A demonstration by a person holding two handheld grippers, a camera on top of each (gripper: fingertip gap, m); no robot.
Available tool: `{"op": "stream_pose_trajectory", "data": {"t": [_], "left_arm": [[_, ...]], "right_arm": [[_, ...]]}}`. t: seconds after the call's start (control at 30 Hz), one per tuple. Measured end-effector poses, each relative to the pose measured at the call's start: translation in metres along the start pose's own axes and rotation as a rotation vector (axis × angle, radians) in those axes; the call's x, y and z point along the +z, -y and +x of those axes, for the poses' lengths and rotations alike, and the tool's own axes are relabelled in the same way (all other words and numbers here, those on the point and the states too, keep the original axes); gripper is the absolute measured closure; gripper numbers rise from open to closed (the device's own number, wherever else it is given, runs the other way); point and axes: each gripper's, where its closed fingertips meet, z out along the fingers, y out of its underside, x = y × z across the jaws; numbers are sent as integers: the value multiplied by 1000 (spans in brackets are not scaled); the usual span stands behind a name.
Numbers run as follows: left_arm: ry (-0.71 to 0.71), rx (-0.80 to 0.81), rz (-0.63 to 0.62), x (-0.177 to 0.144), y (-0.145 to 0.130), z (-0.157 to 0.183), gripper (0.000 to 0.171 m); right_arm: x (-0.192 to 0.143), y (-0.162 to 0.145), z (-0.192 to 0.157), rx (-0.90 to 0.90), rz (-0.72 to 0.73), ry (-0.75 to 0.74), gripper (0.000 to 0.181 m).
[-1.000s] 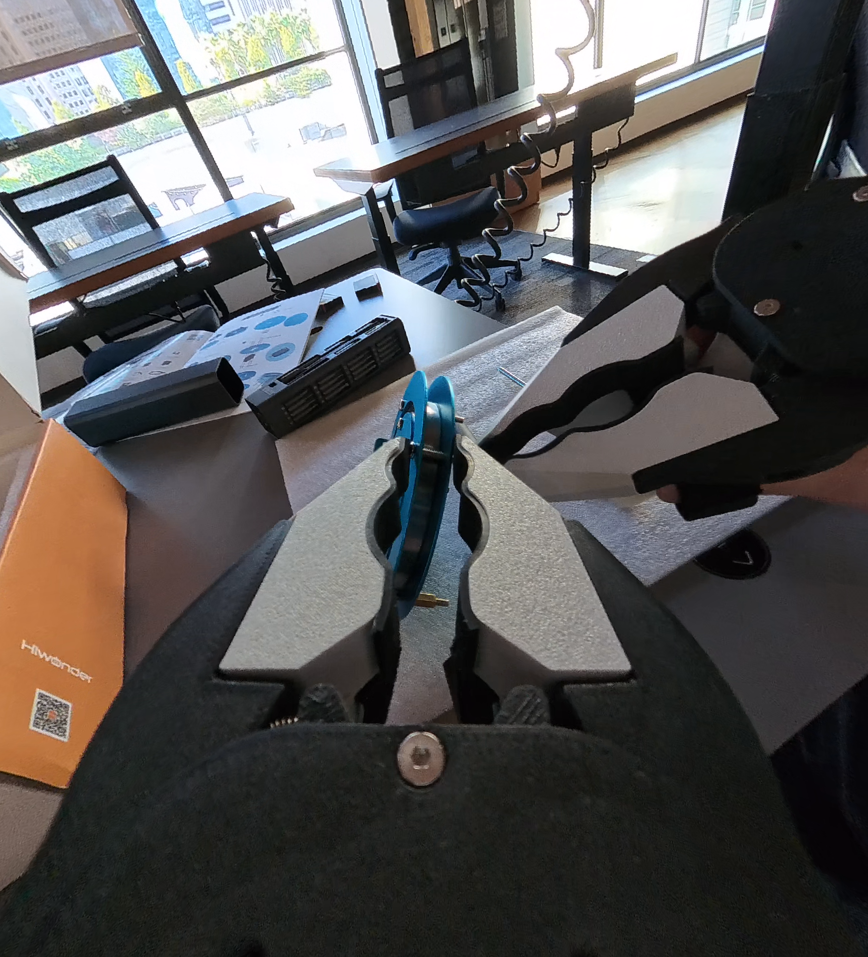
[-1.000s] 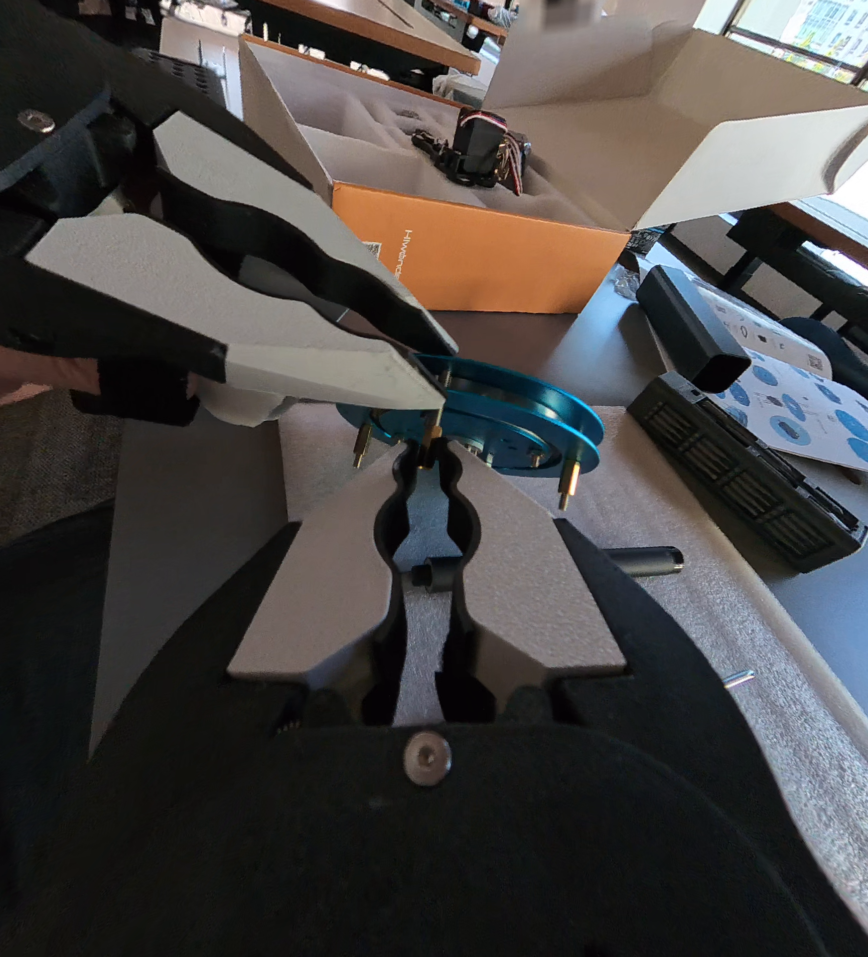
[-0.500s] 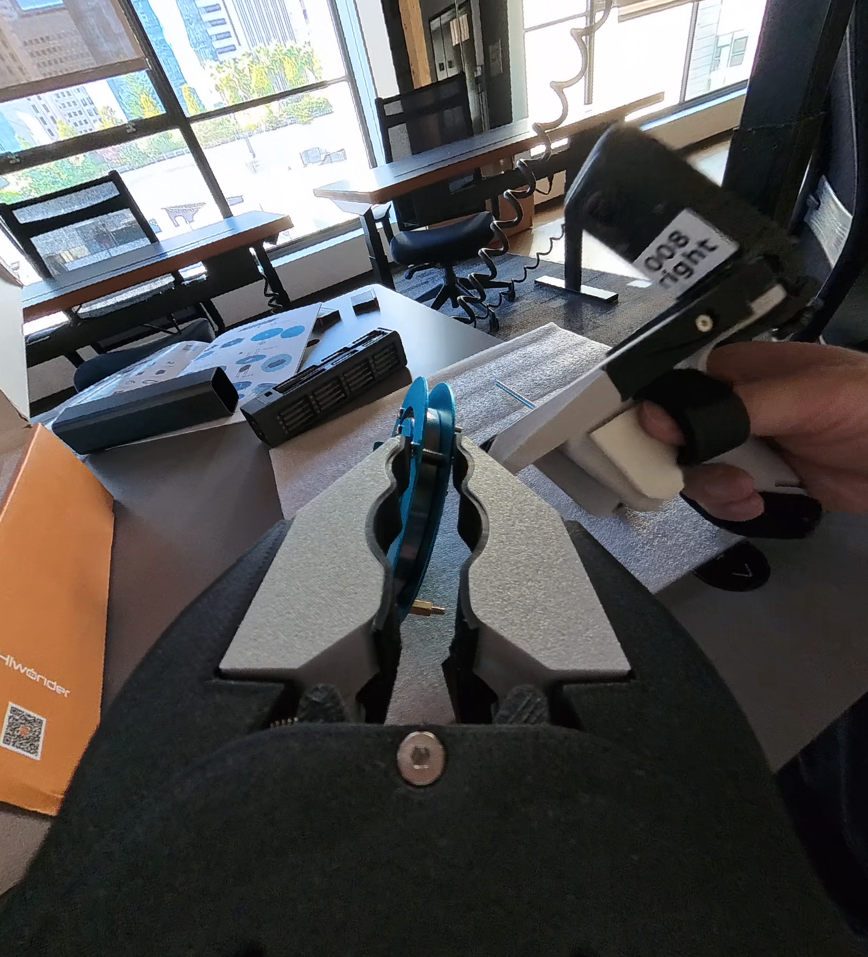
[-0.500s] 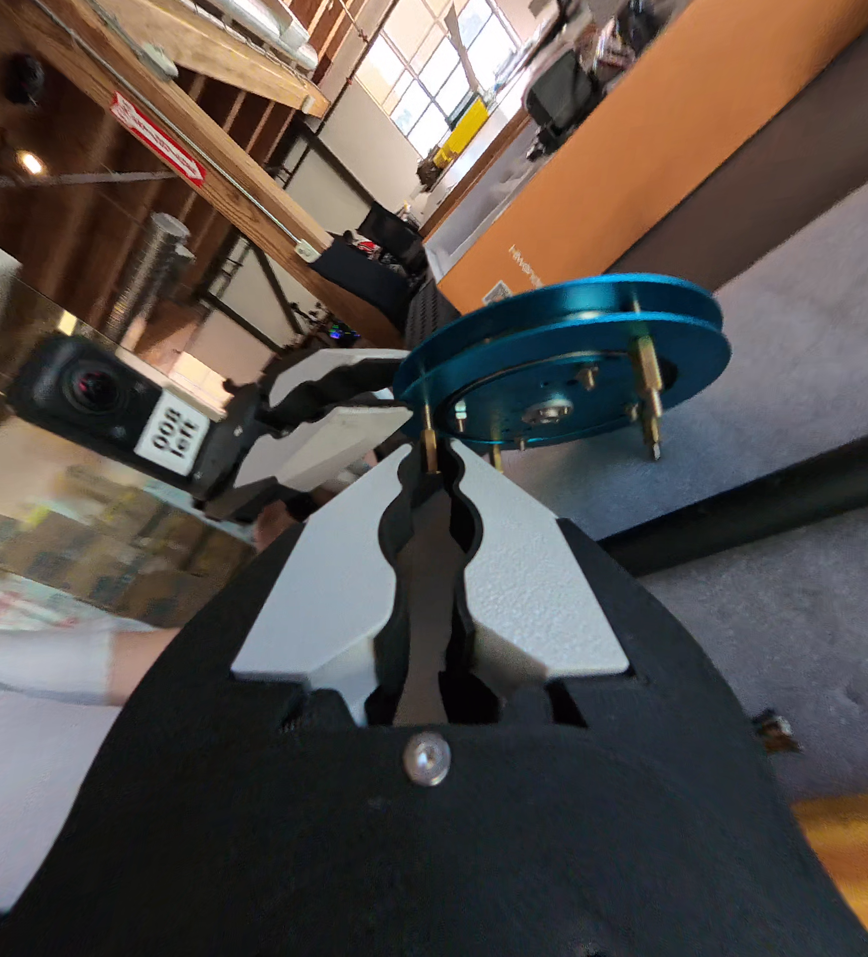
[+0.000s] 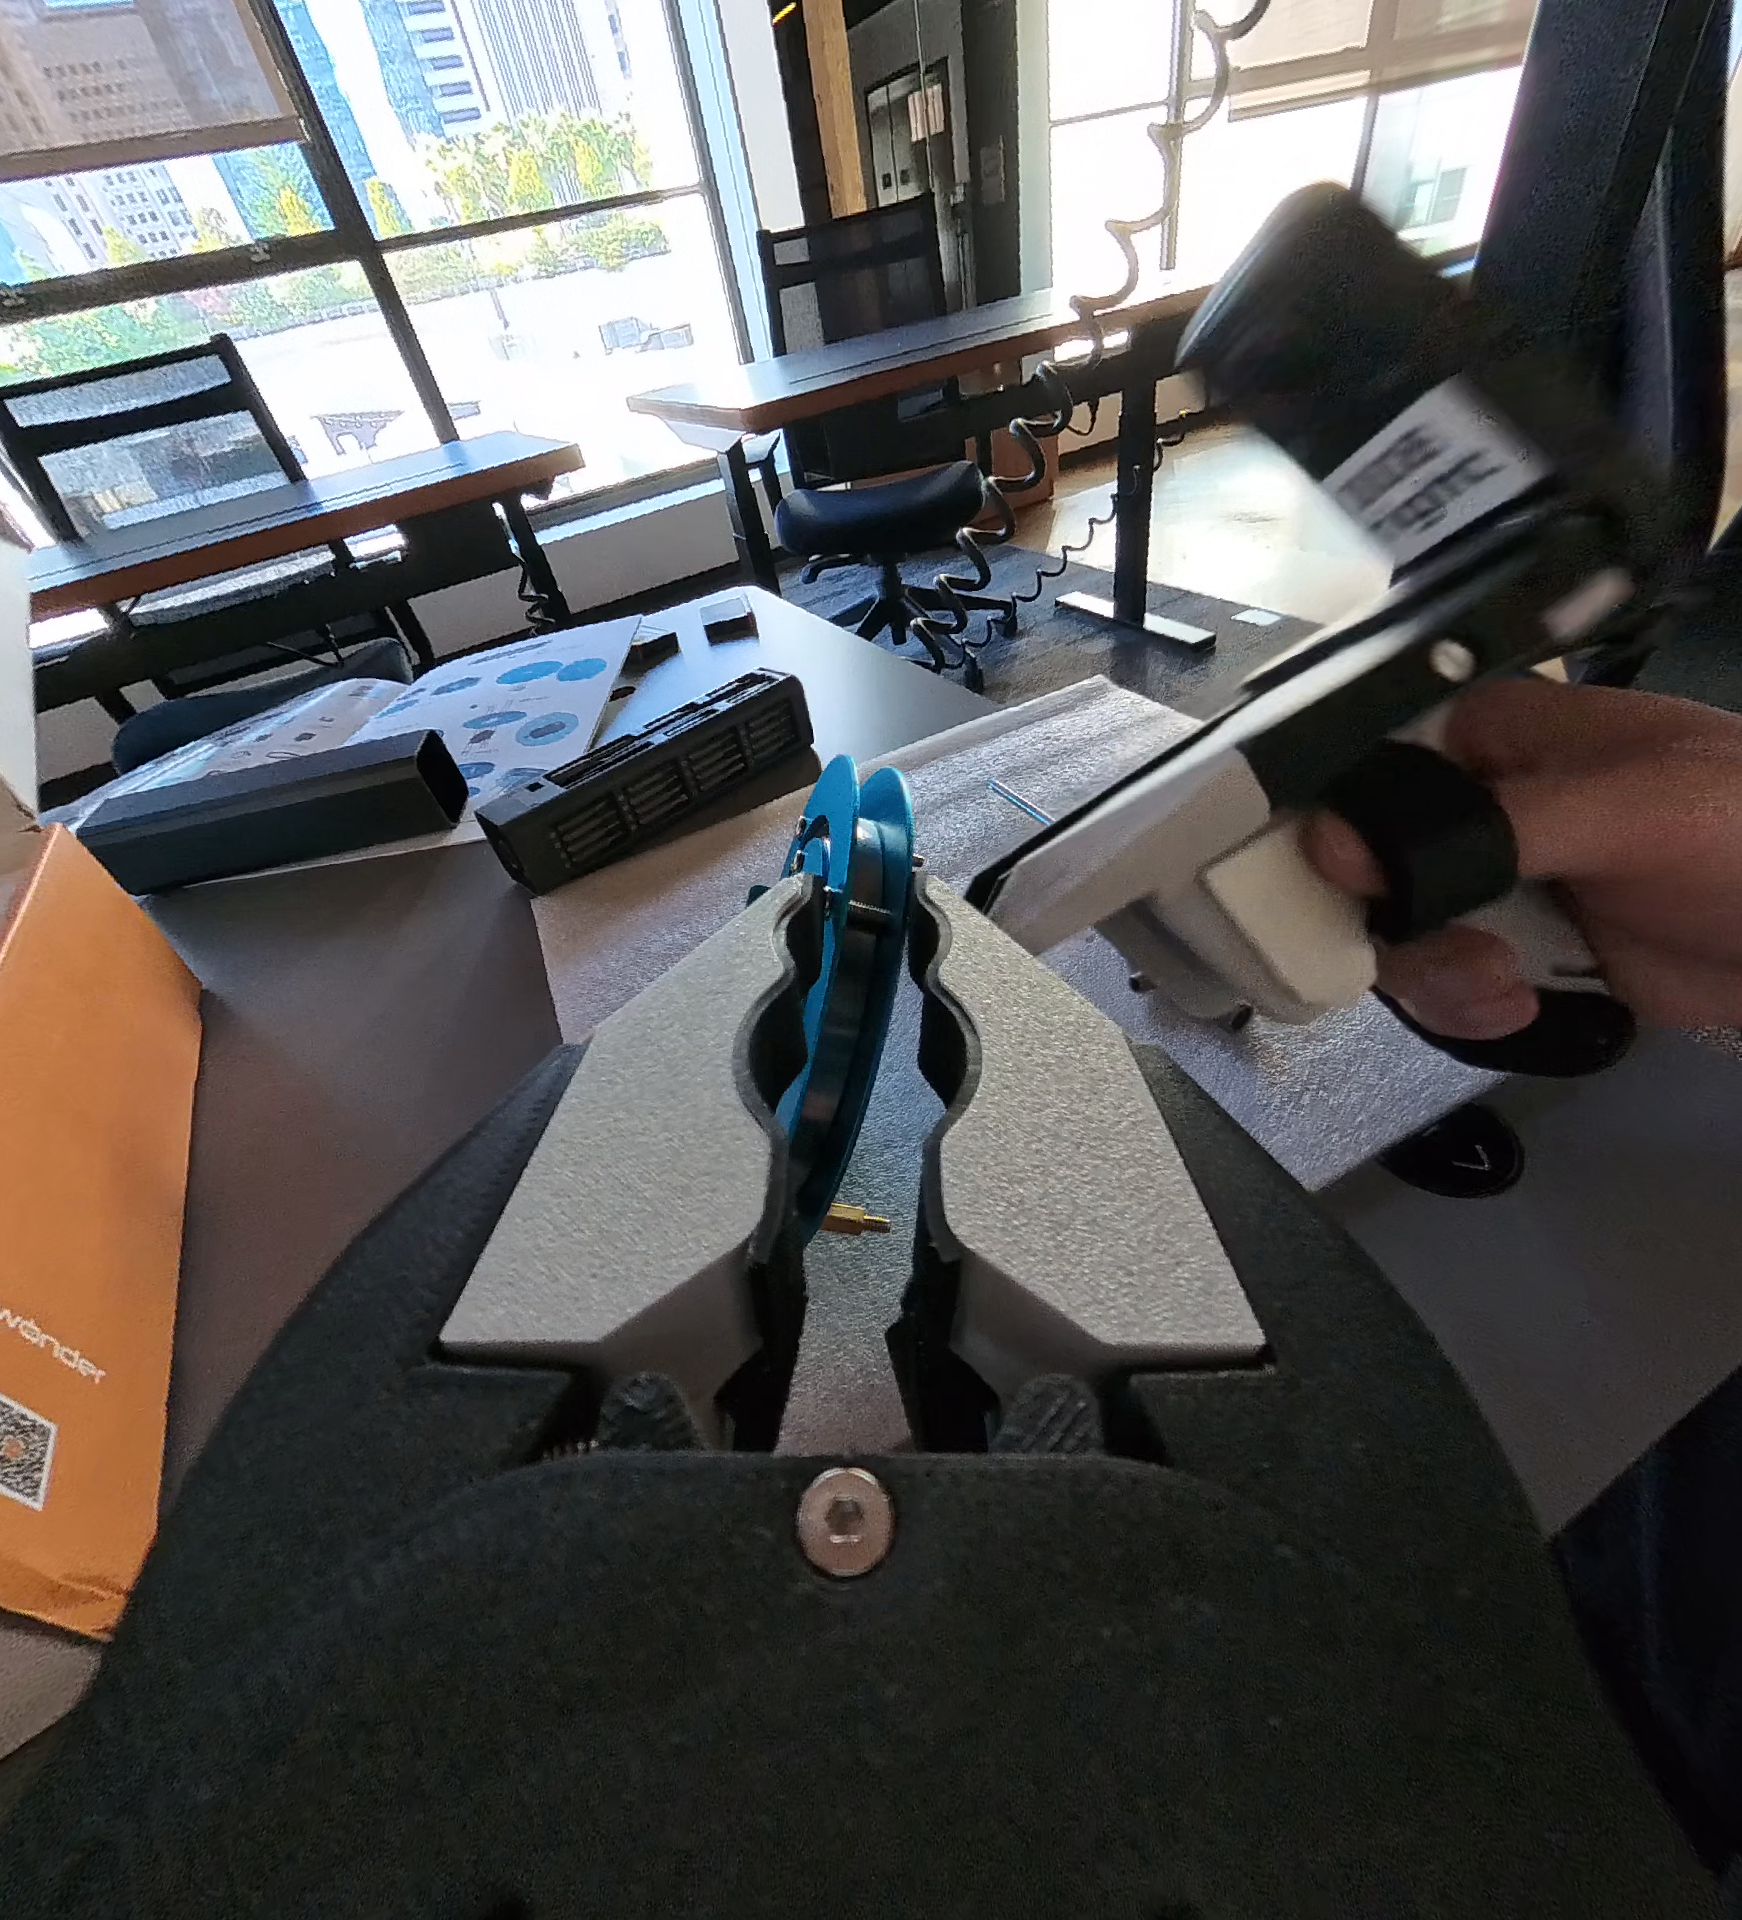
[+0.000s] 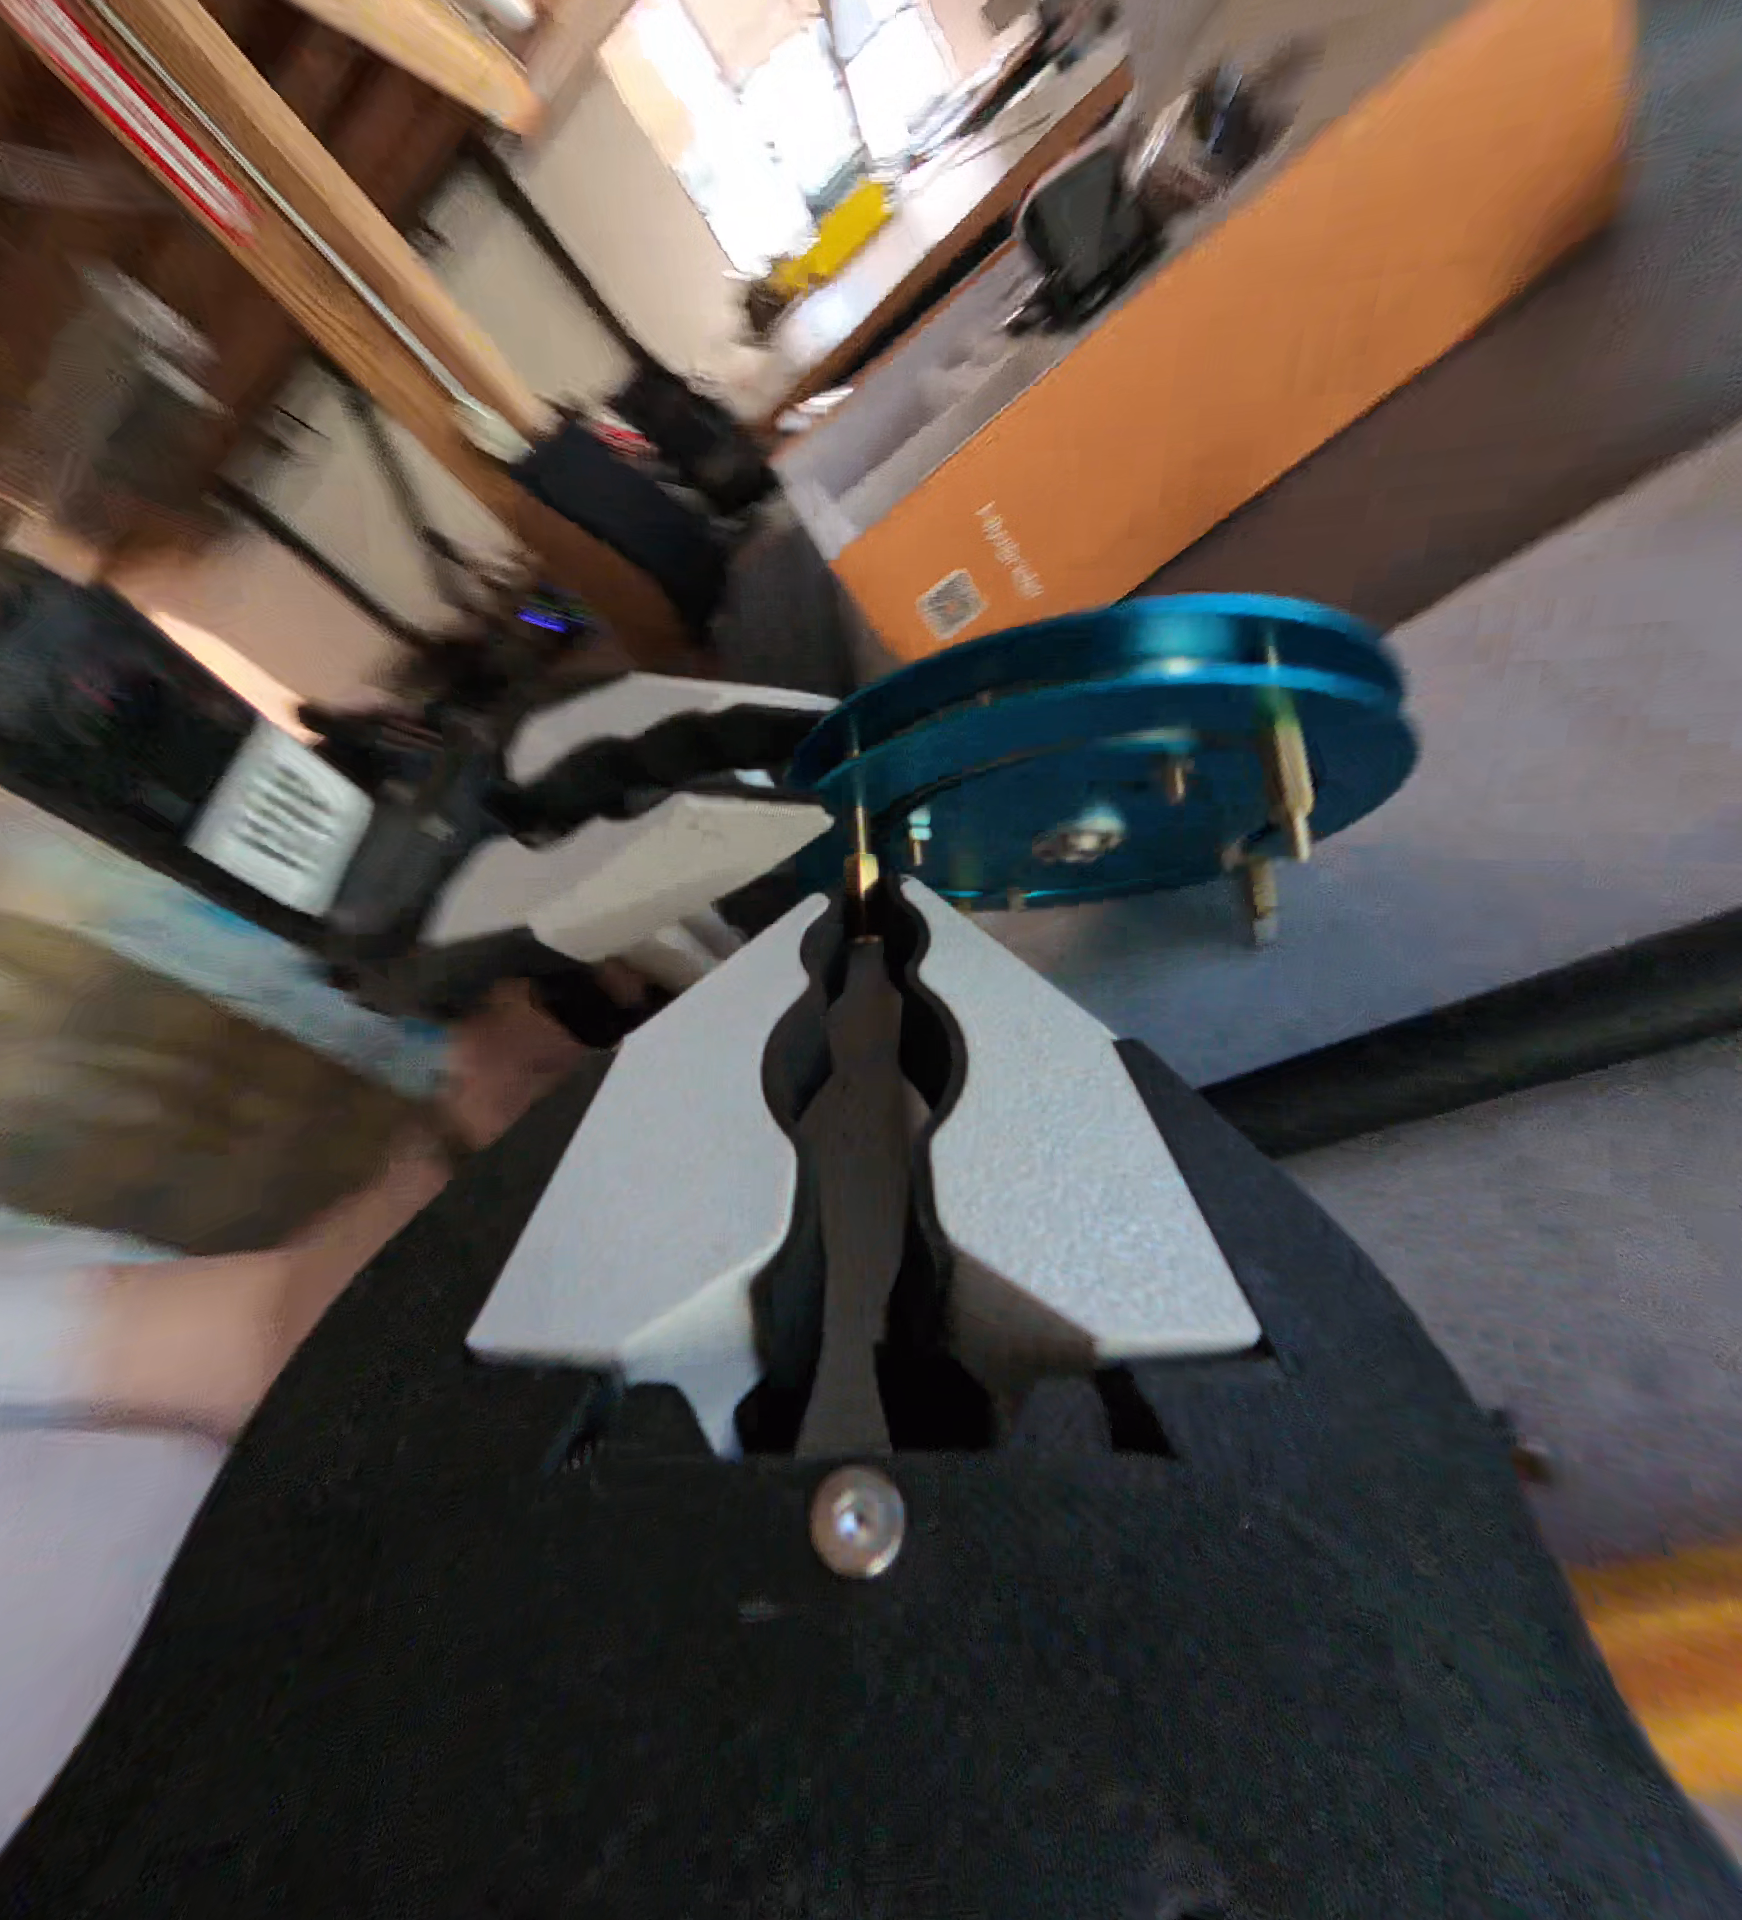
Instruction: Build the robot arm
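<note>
1. Blue disc assembly [image 5: 851,940], two round plates joined by brass standoffs, sits edge-on between the fingers of the left tool [image 5: 851,894], which is pinching it above the bench [image 5: 347,1039].
2. Brass standoff [image 6: 862,862] at the disc's near rim sits at the tips of the right tool [image 6: 864,902], whose fingers are pressed nearly together around it; motion blur keeps me from telling whether they truly clamp it.
3. Right tool shows in the left wrist view as well, reaching in from the right in a person's hand [image 5: 1615,862], its white tips just beside the disc rim.
4. Grey foam sheet [image 5: 1293,1070] lies on the bench under both tools, with a thin blue rod [image 5: 1018,800] on it.
5. Black vented case [image 5: 654,774] and a dark rectangular tube [image 5: 264,805] lie beyond the disc, a printed sheet [image 5: 524,696] behind them.
6. Orange box [image 5: 36,1195] stands at the left of the bench.
7. Desks and chairs stand before the windows farther off.
</note>
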Motion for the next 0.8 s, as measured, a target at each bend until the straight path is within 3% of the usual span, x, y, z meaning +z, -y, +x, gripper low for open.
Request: {"op": "stream_pose_trajectory", "data": {"t": [0.07,0.1,0.13,0.2,0.3,0.37,0.5,0.57,0.67,0.73,0.8], "left_arm": [[-8,-4,7,0,0,0,157],[-9,-6,9,0,0,0,157],[-8,-8,11,0,1,-1,157],[-11,-20,16,1,1,-2,157],[-10,-47,22,0,2,-5,157],[-14,-62,23,0,2,-6,157],[-8,-70,18,0,3,-10,157],[-5,-71,16,0,3,-10,156],[0,-58,17,-1,3,-10,157],[1,-55,26,-2,2,-9,157],[15,-52,39,-3,2,-9,157]], "right_arm": [[0,0,-3,355,-29,210,176],[0,0,-4,444,-38,271,176],[0,1,-4,422,-39,284,176],[0,2,-3,155,-15,179,177],[-9,13,2,-423,85,-125,157],[-14,16,-2,-756,125,-299,156],[-3,7,4,-999,35,-473,156],[-3,10,4,-1034,35,-521,177],[-2,8,4,-1009,21,-508,177],[-1,5,4,-864,23,-434,177],[0,3,2,-578,35,-298,177]]}}
